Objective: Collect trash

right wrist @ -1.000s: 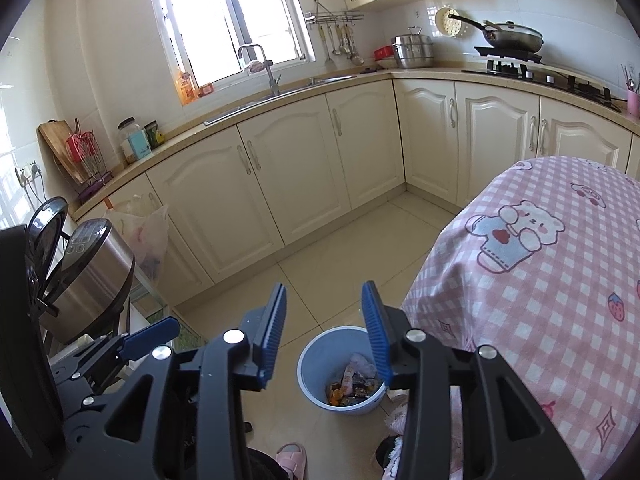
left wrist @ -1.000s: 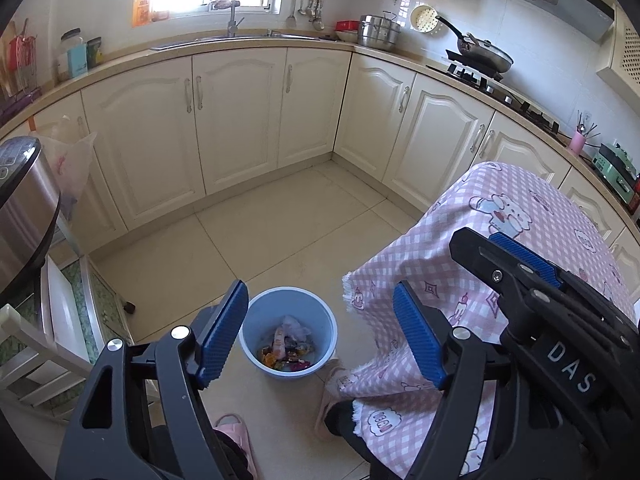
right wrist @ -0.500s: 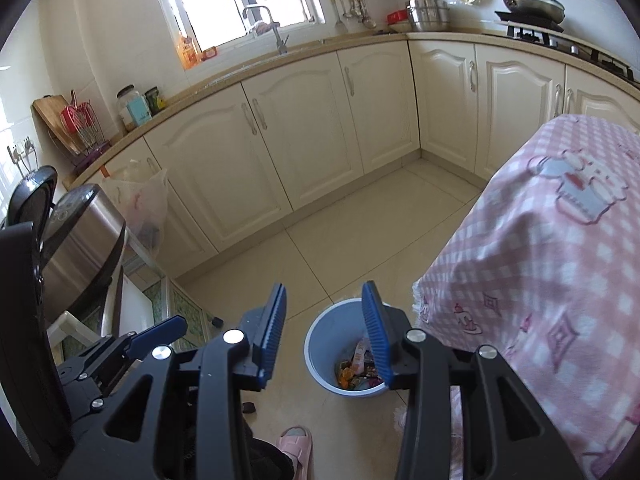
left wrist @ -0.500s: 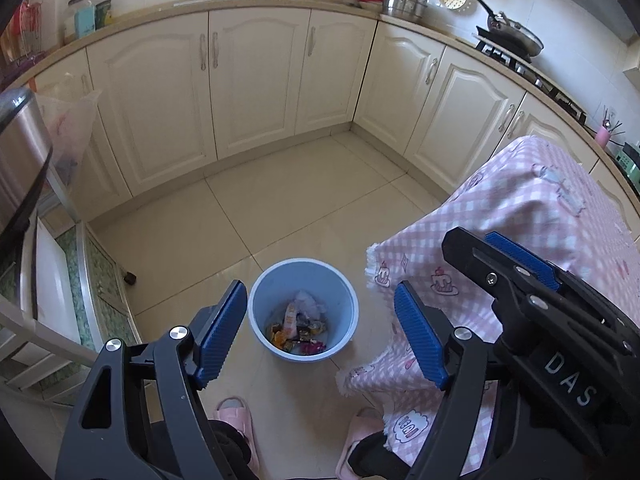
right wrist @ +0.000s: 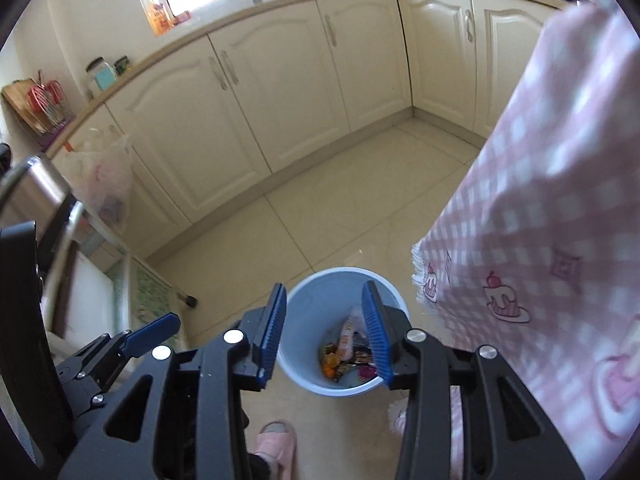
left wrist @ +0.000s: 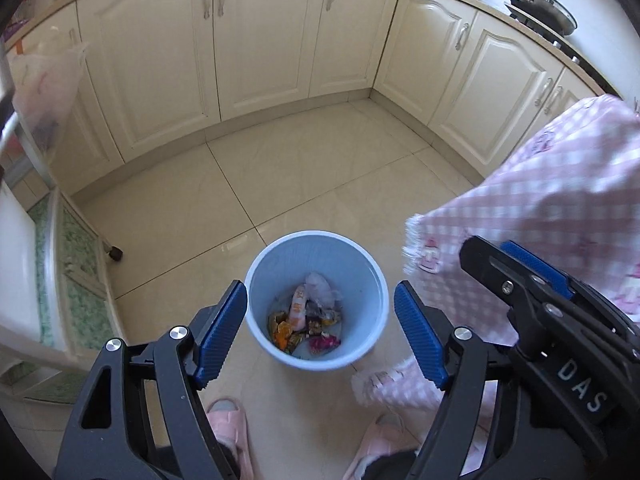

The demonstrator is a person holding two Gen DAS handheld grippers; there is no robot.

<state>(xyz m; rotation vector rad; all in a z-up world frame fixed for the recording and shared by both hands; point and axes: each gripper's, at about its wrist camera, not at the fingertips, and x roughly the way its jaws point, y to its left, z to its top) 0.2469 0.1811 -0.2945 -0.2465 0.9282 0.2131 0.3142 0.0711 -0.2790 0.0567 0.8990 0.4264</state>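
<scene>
Kitchen floor, cream tiles, with the blue bin (left wrist: 316,300) sitting beside the pink checked tablecloth (left wrist: 552,200), wrappers (left wrist: 306,322) already in its bottom. Left hand-held gripper (left wrist: 320,334) hangs wide and empty over it; right hand-held gripper (right wrist: 325,334) is narrower, also empty. My guess: grabbing the thin rim off-centre could tip the light bin and spill everything.
</scene>
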